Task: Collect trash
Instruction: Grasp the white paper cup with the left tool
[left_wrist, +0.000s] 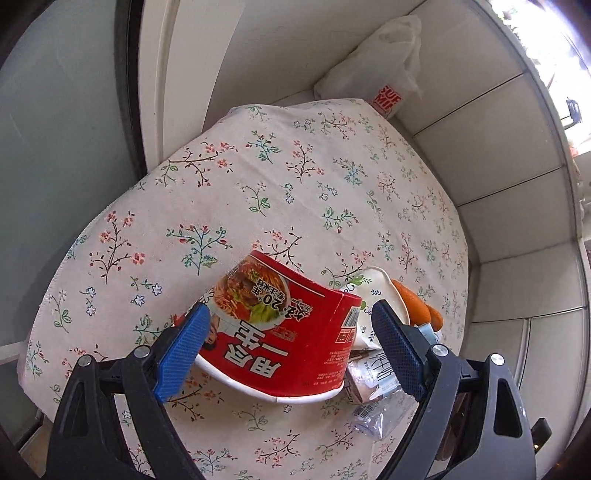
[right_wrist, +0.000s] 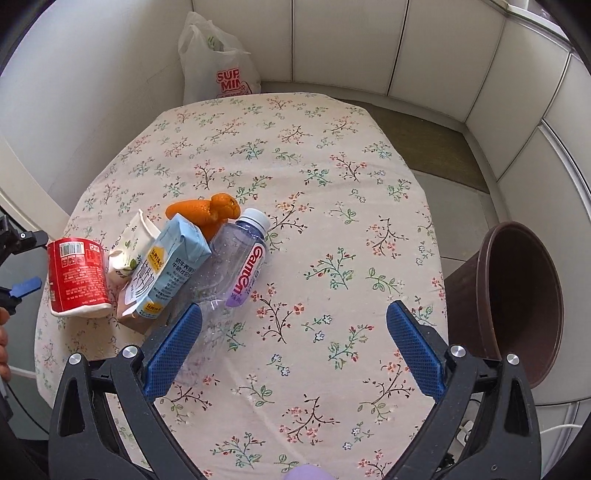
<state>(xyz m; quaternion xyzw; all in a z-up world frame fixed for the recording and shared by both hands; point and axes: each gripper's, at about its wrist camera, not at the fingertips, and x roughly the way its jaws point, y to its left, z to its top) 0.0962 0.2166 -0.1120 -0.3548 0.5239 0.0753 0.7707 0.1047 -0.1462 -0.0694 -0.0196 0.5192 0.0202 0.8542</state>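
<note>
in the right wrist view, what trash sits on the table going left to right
red instant noodle cup → small white floral carton → blue milk carton → clear plastic water bottle. The orange peel lies behind the carton and bottle, so its place is unclear. The brown bin stands off the table's right edge.

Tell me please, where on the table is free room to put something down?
Free: the far half of the tablecloth, toward the white plastic bag, and the right side, toward the brown bin. Crowded: the near-left, where noodle cup, milk carton, bottle and orange peel lie packed together.
</note>
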